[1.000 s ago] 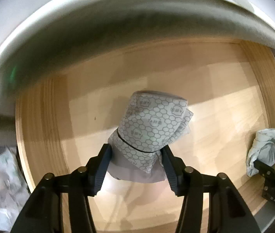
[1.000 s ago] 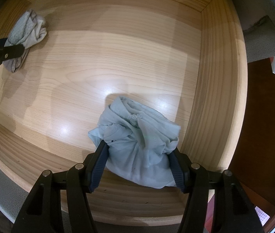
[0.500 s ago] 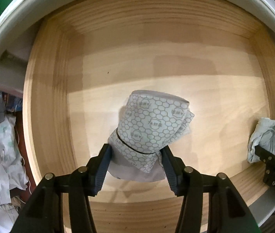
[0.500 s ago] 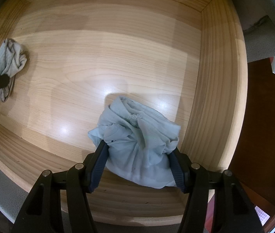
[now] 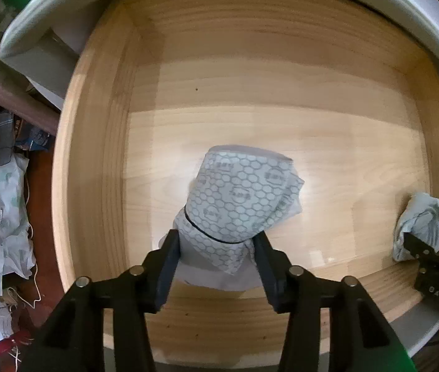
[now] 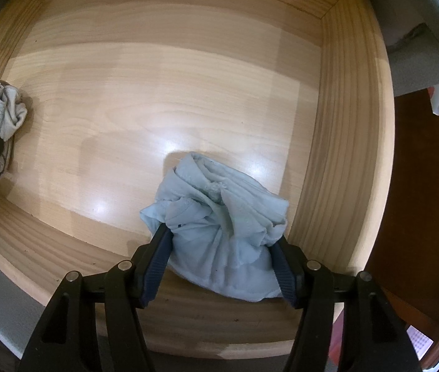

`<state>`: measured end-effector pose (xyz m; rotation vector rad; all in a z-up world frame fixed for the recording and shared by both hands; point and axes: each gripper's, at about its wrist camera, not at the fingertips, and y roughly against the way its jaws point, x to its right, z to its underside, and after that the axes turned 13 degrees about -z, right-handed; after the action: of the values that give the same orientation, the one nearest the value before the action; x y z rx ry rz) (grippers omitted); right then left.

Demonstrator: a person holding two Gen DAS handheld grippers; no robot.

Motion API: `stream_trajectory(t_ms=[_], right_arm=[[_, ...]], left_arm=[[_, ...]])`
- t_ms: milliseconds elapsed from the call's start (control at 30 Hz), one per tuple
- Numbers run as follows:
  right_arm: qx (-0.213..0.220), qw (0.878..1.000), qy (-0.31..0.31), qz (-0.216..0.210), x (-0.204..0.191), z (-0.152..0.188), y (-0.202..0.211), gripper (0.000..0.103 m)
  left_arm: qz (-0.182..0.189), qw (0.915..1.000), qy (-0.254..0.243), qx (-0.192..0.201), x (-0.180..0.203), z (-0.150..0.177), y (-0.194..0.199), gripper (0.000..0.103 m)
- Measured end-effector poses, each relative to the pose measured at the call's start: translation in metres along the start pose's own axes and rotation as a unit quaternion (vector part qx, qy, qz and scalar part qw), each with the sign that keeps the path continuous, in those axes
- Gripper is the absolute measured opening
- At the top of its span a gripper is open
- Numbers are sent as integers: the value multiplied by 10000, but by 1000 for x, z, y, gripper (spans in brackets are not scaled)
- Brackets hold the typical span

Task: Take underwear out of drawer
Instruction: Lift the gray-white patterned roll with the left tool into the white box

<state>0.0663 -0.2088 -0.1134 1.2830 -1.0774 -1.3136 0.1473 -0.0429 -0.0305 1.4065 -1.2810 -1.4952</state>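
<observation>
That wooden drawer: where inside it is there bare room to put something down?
The drawer floor is bare between the honeycomb-print underwear in the left gripper and the pale blue underwear in the right gripper, and back to the rear wall. It is crowded only at the front, around both grippers.

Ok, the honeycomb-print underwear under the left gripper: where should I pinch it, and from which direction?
Come straight down from above, as the left gripper points now. Pinch the bunched lower end of the honeycomb-print underwear, just below its dark seam line, where the folded layers are thickest and already sit between the jaws. The jaws are closing on that part. The drawer walls stand well clear, so a vertical lift looks safe.
</observation>
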Motion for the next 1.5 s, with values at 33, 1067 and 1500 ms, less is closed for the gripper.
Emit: stream_trajectory(t_ms=[33,1067,1500], right_arm=[[12,10000,-4,6,0,0,0,59],[73,10000,8,-4,-1,3,0,59],[84,10000,8,-10,-1,3,0,59]], left_arm=[[72,9999,75,-8,-2,-1,1,46],[472,9939,354,928,-51,27,101,39],[363,9769,56,2104,-86,41,236,39]])
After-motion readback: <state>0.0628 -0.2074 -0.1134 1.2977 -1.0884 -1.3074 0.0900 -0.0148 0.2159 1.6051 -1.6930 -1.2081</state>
